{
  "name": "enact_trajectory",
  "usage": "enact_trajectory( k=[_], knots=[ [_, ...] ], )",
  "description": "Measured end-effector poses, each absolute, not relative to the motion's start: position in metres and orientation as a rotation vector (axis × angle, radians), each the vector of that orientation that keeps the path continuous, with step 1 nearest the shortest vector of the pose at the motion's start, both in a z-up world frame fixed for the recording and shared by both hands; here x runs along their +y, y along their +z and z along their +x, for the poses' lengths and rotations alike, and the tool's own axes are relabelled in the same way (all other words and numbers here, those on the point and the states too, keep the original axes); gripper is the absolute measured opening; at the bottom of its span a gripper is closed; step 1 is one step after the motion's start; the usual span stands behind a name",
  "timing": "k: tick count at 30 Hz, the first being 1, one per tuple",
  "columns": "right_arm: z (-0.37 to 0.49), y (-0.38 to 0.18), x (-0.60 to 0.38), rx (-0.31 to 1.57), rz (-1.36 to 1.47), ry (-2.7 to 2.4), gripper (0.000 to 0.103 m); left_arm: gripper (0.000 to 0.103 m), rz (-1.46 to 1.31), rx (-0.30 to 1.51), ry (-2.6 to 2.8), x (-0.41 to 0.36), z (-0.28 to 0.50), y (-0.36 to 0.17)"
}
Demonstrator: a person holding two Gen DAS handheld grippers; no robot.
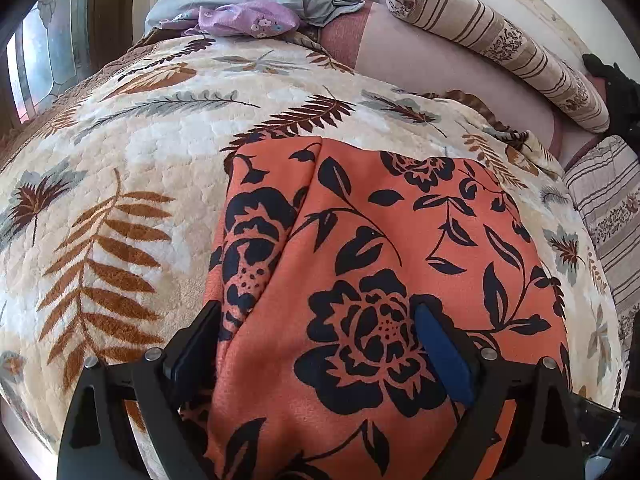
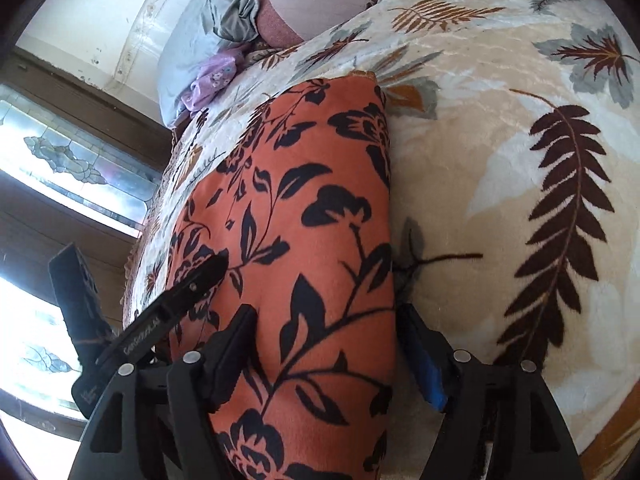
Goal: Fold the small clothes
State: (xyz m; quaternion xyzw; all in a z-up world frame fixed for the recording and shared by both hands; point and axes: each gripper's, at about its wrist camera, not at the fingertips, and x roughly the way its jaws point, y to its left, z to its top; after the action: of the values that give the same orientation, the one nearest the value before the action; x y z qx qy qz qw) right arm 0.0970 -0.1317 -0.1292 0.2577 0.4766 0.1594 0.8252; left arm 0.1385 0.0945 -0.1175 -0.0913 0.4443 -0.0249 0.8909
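An orange flowered garment point(image 1: 380, 260) lies folded in a long strip at the centre of the frame, on the leaf-patterned blanket point(image 1: 140, 140). My left gripper point(image 1: 320, 344) and right gripper point(image 2: 324, 344) both straddle it, fingers apart, gripping nothing. More folds probably remain. No containers visible.

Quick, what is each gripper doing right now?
Left gripper: open, straddling the orange cloth, not pinching.
Right gripper: open over the same cloth, holding nothing.

Folded garment point(image 1: 360, 260) on blanket point(image 1: 140, 160), pillows point(image 1: 500, 44) behind
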Motion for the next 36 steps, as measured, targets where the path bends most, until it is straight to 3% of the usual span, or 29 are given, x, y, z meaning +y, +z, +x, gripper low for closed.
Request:
enact_trajectory(
  k=[19,28,36],
  knots=[
    [0.060,-0.133,-0.126,1.007,0.469,0.381,0.075,0.095,-0.168,0.891,-0.035,0.096,0.114,-0.114],
    [0.058,-0.137,-0.127,0.997,0.470,0.400,0.075,0.095,-0.413,0.902,-0.039,0.140,0.057,-0.106],
    [0.046,-0.134,-0.129,1.016,0.459,0.418,0.075,0.095,-0.559,0.921,-0.049,0.163,0.069,-0.098]
  ],
)
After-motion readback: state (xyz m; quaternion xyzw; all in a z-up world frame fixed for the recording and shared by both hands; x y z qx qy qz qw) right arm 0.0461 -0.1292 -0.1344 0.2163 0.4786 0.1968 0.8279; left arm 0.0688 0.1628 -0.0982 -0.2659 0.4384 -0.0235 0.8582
